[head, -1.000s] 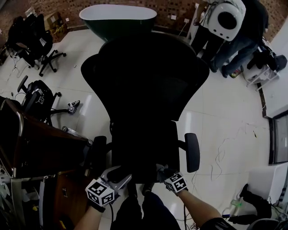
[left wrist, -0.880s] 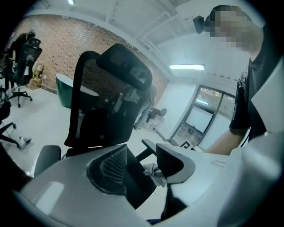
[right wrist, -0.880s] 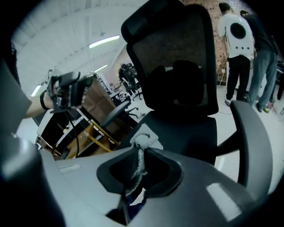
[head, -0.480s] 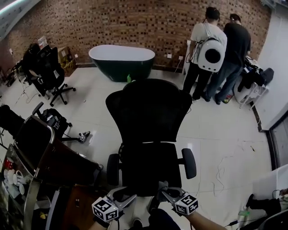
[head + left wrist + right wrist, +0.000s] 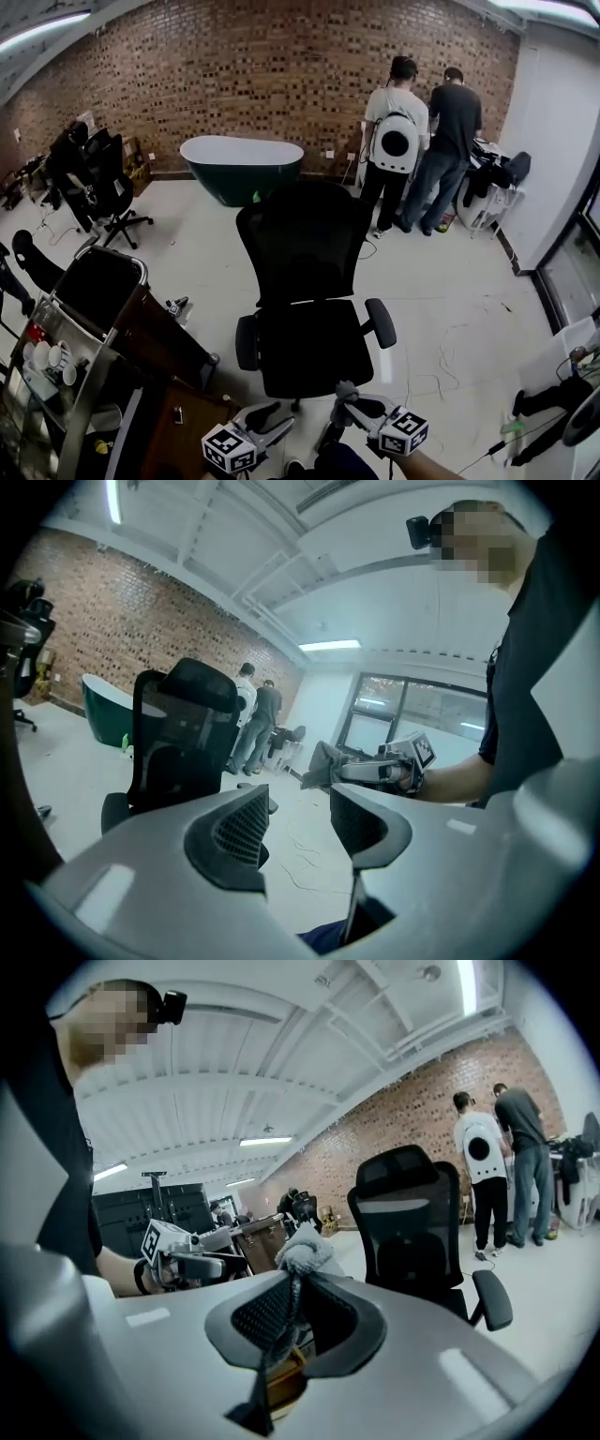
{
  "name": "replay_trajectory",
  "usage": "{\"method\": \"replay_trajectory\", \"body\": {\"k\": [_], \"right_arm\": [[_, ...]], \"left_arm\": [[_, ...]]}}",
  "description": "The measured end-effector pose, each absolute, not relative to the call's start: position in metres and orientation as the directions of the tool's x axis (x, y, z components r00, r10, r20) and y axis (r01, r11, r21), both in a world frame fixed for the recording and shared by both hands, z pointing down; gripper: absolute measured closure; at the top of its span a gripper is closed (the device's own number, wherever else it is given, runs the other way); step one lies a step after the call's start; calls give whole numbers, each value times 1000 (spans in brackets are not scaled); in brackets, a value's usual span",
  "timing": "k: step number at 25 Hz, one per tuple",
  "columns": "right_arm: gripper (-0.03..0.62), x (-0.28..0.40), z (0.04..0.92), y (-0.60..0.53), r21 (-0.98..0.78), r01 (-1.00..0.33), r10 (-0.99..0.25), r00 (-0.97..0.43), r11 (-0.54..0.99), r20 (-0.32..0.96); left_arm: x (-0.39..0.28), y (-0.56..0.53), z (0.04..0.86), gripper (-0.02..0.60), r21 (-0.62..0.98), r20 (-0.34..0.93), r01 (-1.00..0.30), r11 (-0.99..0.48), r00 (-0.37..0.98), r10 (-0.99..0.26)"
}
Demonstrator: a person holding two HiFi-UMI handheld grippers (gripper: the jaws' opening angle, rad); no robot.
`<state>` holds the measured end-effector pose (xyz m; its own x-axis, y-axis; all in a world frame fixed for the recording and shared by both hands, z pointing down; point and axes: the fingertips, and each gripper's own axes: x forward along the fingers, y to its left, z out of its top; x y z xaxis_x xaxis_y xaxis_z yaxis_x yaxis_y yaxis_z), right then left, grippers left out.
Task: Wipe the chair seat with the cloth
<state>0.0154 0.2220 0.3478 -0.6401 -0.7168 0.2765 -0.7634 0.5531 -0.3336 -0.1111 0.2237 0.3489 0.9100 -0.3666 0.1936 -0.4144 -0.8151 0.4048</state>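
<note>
Before the chair, right gripper pinching cloth, left gripper parted, empty

My left gripper points out across the room. Its fingers stand apart, and only pale floor shows in the gap. Just above the right finger's tip, the right gripper is held out level by a hand, with a grey cloth bunched at its front end. Above and beyond the left finger stands the black chair, upright, with one armrest showing low at its side. Past the chair, two people stand with their backs to me. Further left a green bathtub sits against the brick wall.
</note>
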Motion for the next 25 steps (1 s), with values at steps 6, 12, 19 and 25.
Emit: {"method": "replay_trajectory", "body": {"k": [6,12,19,25], "right_arm": [[553,11,323,284,-352,-772,-737,-624,529,260],[554,14,300,308,-398,-743,-744,-641,539,188],[554,37,275,327,-363,-716,-718,-678,597,157],[554,57,262,335,-325,-711,-715,-687,624,131]], "left_arm": [[-125,272,329,354,396,183,-411,-821,912,-368],[-123,300,318,354,377,180,-433,-819,901,-394],[-104,305,297,354,345,151,-487,-802,872,-465],[-79,317,285,354,298,152,-494,-817,869,-471]]}}
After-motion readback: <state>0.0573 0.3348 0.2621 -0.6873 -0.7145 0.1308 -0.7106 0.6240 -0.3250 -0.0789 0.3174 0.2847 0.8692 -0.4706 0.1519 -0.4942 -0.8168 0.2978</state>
